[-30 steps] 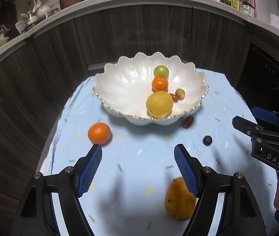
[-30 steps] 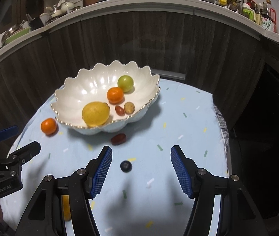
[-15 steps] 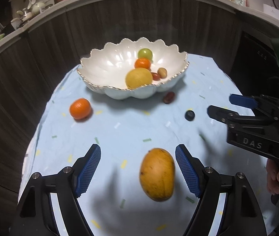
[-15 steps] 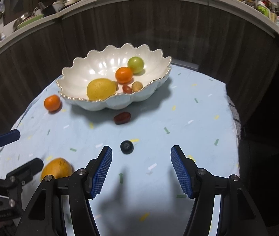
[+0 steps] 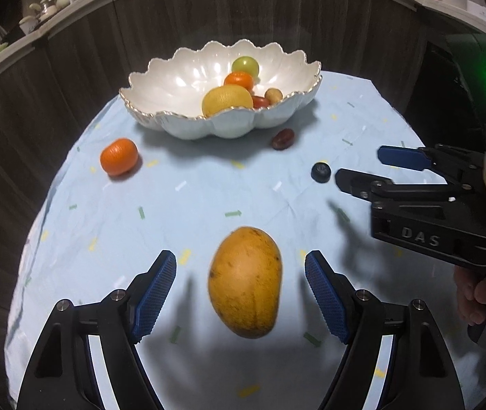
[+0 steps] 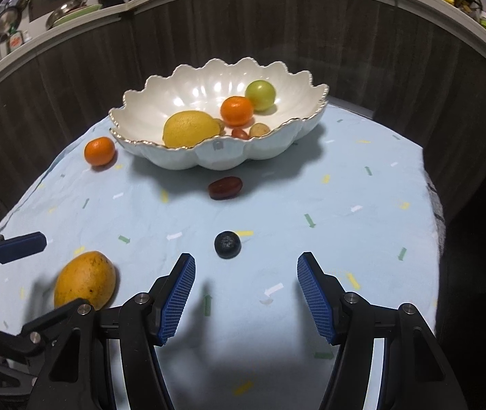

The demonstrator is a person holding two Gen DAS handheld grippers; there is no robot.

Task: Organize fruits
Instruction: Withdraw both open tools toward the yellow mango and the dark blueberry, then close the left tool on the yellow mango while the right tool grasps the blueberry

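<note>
1. The mango [image 5: 245, 282] lies on the blue-clothed bench [image 5: 181, 205] at lower centre of the left wrist view, its long axis running away from the camera. It looks the heaviest loose fruit here, with smooth skin and flesh that is probably a little soft, so I would take it across its broad middle with a gentle squeeze; the narrower ends could slip out.

2. The left gripper [image 5: 241, 295] has its fingers spread wide. The mango sits between the two blue pads with a clear gap on each side, touching neither, and its near end reaches roughly level with the fingertips.

3. The blueberry [image 6: 227, 244] is at centre of the right wrist view, tiny, light, round and easily crushed or rolled. It wants a very light pinch straight across.

4. The right gripper [image 6: 246, 294] is also spread open and holds nothing. The blueberry lies just ahead of the fingertips, a little left of the midline, not yet between them.

5. The scalloped white bowl [image 6: 188, 157] stands in the upper middle of that view, already holding a lemon [image 6: 189, 128], a small orange, a green fruit and some little ones.

6. Outside it on the cloth lie a tangerine [image 6: 99, 150] at its left and a dark red fruit [image 6: 225, 187] just in front.
</note>
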